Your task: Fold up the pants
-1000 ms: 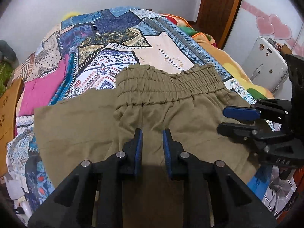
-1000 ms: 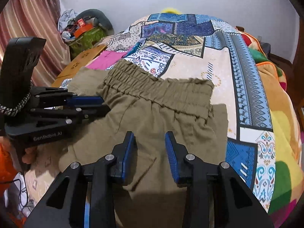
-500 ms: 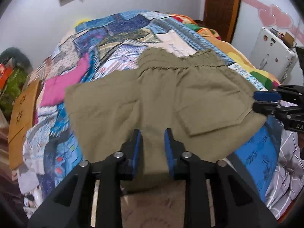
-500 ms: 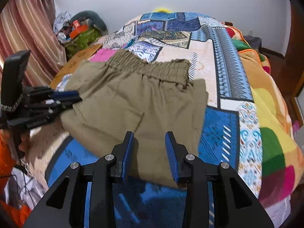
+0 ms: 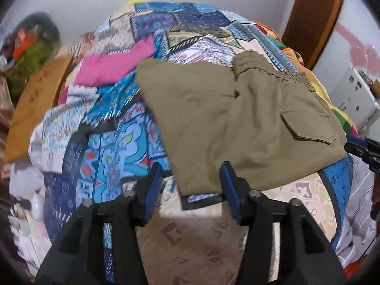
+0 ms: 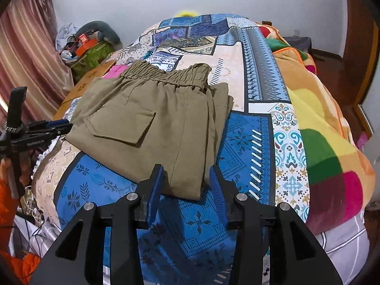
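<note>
Olive-green pants [image 6: 156, 118] lie folded flat on the patterned bed, elastic waistband at the far end, a flap pocket on top. They also show in the left wrist view [image 5: 237, 123]. My left gripper [image 5: 190, 190] is open and empty, its jaws either side of the near left corner of the pants. It also shows at the left in the right wrist view [image 6: 57, 128]. My right gripper [image 6: 187, 185] is open and empty, just short of the pants' near folded edge. Its fingertips [image 5: 361, 147] show at the right edge of the left wrist view.
The bed carries a patchwork blue bedspread [image 6: 258, 76] and a colourful blanket [image 6: 320, 123] on the right. A pink garment [image 5: 114, 66] lies beyond the pants. A cardboard box [image 5: 35, 99] and clutter stand on the left, a white appliance [image 5: 353, 99] on the right.
Both grippers have pulled back toward the near edge of the bed and their jaws have opened wider. The pants now lie farther from them, folded flat.
</note>
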